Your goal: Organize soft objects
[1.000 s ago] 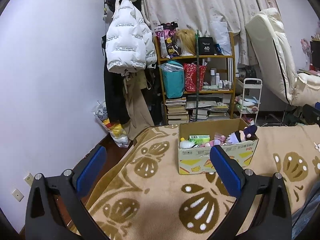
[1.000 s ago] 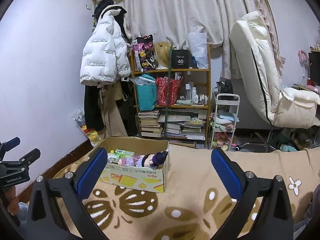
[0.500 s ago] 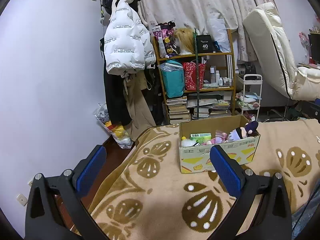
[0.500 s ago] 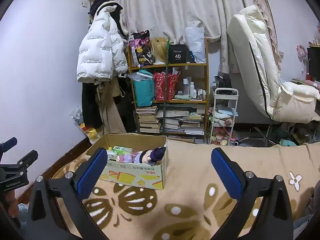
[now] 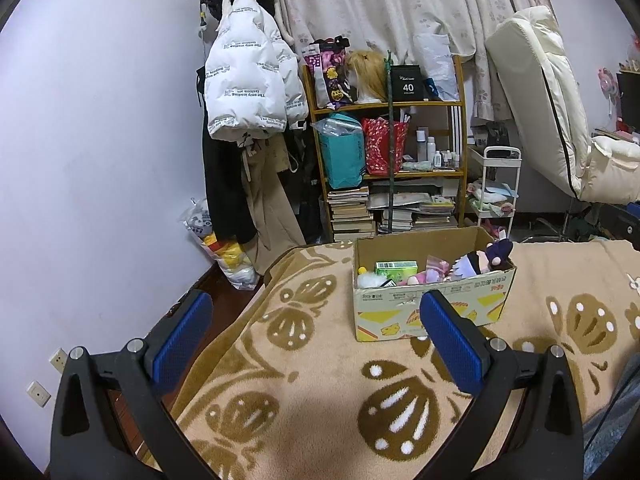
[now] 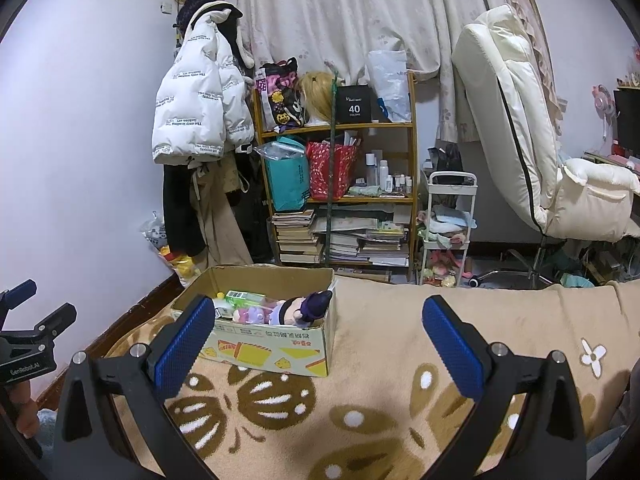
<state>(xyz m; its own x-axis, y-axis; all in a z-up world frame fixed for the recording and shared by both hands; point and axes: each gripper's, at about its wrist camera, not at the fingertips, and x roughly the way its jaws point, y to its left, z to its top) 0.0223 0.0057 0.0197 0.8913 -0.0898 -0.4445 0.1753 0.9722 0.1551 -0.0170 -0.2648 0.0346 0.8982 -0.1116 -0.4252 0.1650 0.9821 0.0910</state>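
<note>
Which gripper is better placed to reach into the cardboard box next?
Left, marginally. Both grippers are open and empty, short of the cardboard box. The left gripper has the box just beyond its right fingertip; the right gripper sees it off to its left side.

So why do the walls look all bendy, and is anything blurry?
Left wrist view: the fisheye lens bows the wall and leaves black corners; the box and shelf look sharp. Right wrist view: same curving, strongest at the edges, where the chair leans; nothing is blurred, and soft shadows lie on the blanket under the open right gripper.
</note>
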